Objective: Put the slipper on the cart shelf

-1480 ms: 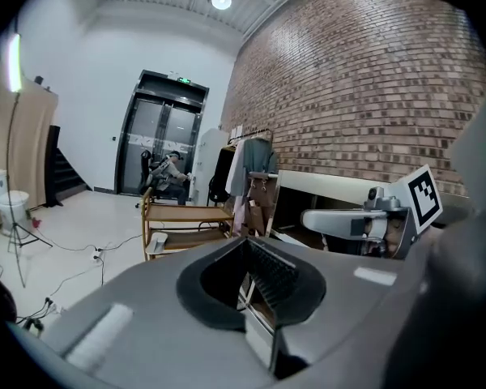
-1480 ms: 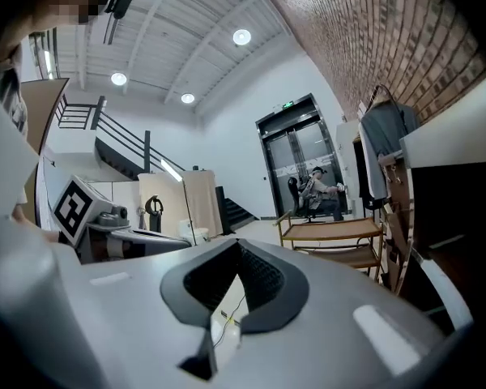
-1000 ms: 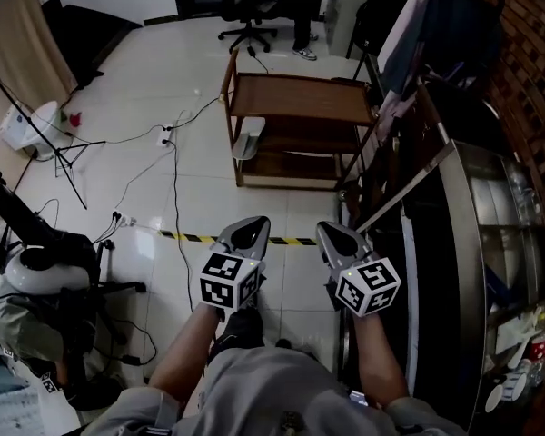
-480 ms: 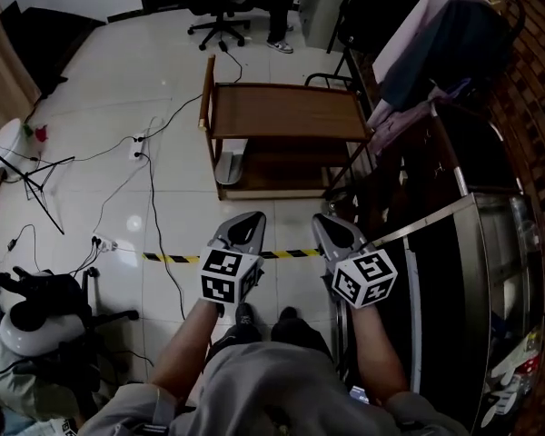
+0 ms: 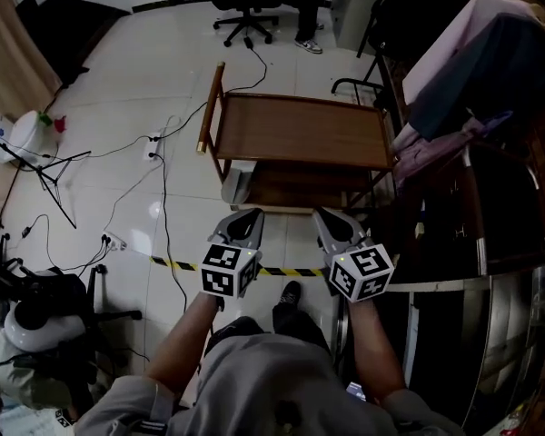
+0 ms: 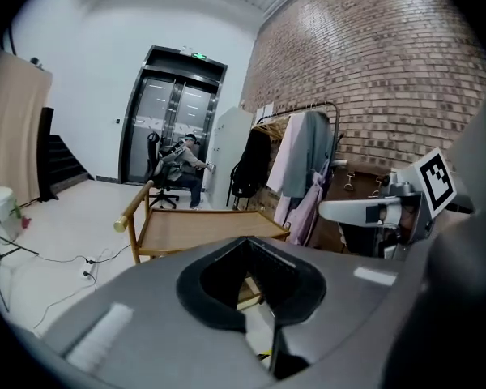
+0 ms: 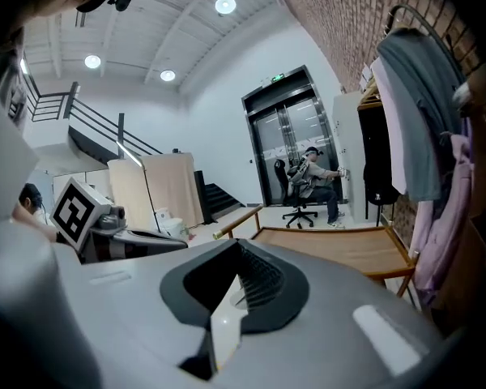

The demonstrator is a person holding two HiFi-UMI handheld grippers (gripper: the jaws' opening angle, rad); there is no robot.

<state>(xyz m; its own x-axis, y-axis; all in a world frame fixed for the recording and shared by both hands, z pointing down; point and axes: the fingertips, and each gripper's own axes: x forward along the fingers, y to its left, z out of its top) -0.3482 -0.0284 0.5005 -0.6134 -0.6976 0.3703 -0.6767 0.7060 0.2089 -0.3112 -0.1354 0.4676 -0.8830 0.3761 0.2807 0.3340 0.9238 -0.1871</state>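
Note:
A wooden cart [image 5: 300, 133] stands on the white floor just ahead of me. A pale slipper [image 5: 237, 186] lies on its lower shelf at the left end, poking out from under the top shelf. My left gripper [image 5: 247, 216] and right gripper [image 5: 328, 216] are held side by side just short of the cart's near edge, both shut with nothing in them. In the left gripper view the cart's top shelf [image 6: 202, 227] lies ahead, and the right gripper [image 6: 377, 211] shows at the right. The right gripper view shows the same shelf [image 7: 340, 248].
Yellow-black tape [image 5: 176, 262] crosses the floor below the grippers. Cables [image 5: 163, 198] and a tripod [image 5: 45, 163] lie to the left. A clothes rack [image 5: 472, 80] and a dark counter [image 5: 490, 316] close off the right. A person sits on an office chair [image 5: 245, 7] far behind the cart.
The person has stepped forward, so the cart is nearer and the tape is now under the grippers. Both grippers stay shut and side by side.

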